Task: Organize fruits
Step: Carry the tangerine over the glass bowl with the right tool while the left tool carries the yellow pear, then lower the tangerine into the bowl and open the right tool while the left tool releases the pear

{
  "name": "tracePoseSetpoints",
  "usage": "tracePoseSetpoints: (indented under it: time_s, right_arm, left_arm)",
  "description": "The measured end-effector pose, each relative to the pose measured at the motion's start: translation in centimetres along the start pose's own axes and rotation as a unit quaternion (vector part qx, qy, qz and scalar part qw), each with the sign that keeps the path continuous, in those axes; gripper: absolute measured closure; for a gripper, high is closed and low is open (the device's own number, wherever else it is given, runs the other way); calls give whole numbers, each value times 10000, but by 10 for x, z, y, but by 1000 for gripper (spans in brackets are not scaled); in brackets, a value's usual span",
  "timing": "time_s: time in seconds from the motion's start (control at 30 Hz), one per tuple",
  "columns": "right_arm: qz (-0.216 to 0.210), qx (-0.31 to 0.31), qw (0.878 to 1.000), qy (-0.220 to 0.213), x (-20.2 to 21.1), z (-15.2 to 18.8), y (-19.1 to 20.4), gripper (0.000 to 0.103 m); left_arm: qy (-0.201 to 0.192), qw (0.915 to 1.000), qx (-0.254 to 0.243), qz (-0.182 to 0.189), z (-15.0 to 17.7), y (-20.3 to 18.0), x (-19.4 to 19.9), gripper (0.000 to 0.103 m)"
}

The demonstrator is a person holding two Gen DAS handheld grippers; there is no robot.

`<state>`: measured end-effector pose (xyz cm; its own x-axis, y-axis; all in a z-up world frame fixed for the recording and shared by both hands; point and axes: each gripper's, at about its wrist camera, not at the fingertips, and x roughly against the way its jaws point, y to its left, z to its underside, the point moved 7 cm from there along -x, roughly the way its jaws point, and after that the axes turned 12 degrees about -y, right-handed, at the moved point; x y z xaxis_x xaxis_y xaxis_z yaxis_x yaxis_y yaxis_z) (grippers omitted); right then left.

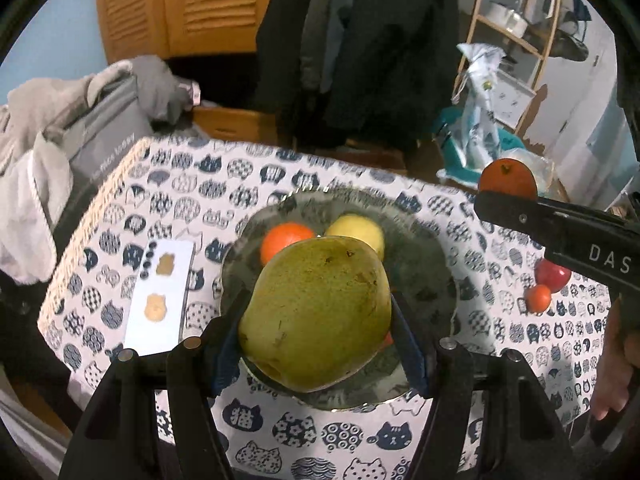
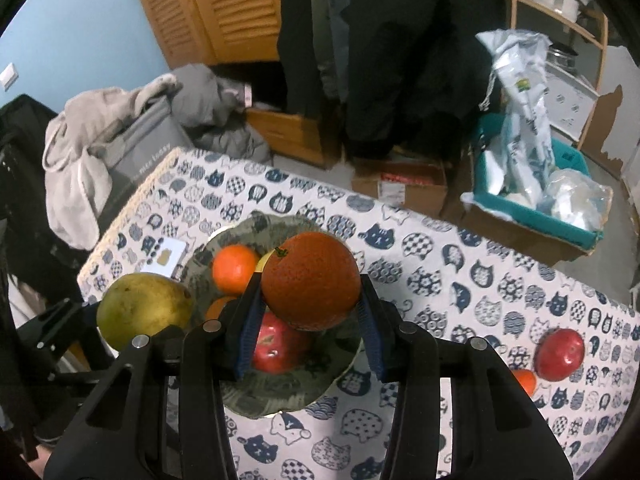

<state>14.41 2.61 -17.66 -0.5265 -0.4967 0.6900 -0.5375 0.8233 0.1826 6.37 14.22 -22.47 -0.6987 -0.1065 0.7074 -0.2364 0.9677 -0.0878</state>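
Left hand-held gripper (image 1: 316, 320): clamped on a large green mango (image 1: 316, 312), blue pads (image 1: 224, 348) pressed against both of its sides. Mango held in the air above a dark glass plate (image 1: 432, 264) on the counter (image 1: 280, 176).

Right hand-held gripper (image 2: 308, 312): clamped on a big orange (image 2: 312, 284), stem end up, pads touching both flanks. Orange also held over the plate, on its right half in the right wrist view.

On the plate: a smaller orange (image 2: 234, 268) toward the far side, a yellow fruit (image 1: 356, 232) just beside it, a red apple (image 2: 280, 344) near the front under the held orange. Another bit of orange fruit (image 2: 218, 308) visible between mango and gripper finger; kind unclear.

Off the plate, on the right part of the counter: a second red apple (image 2: 559, 354) with a small orange fruit (image 2: 526, 380) touching or just beside it, well apart from the plate.

Left of the plate: a white card (image 1: 160, 300) lying flat, with two tan cat-shaped pieces and a row of dark dots on it.

Counter covered in a white cloth with a blue cat-face print.

Beyond the counter: grey clothing (image 2: 80, 152) heaped over a grey bag, dark coats (image 2: 392, 48) hanging, wooden louvred doors (image 2: 224, 4), a teal box (image 2: 532, 200) with plastic bags, a wooden shelf (image 1: 516, 20).
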Motion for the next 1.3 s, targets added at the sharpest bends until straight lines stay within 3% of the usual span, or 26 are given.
tracePoseSetpoints:
  time_s: [0.3, 0.77, 0.9, 1.3]
  right_arm:
    - [-77, -120, 9986, 514, -35, 33, 4, 59]
    - [14, -179, 9969, 772, -52, 51, -4, 59]
    - [23, -214, 9968, 773, -53, 51, -6, 59]
    - [37, -343, 9950, 937, -70, 56, -15, 59]
  left_arm:
    - [588, 9982, 126, -49, 36, 9, -26, 35]
    - [1191, 9926, 223, 82, 68, 0, -51, 35]
    - [1059, 9936, 235, 307, 60, -8, -47, 35]
    - [871, 9945, 480, 335, 43, -2, -38, 25]
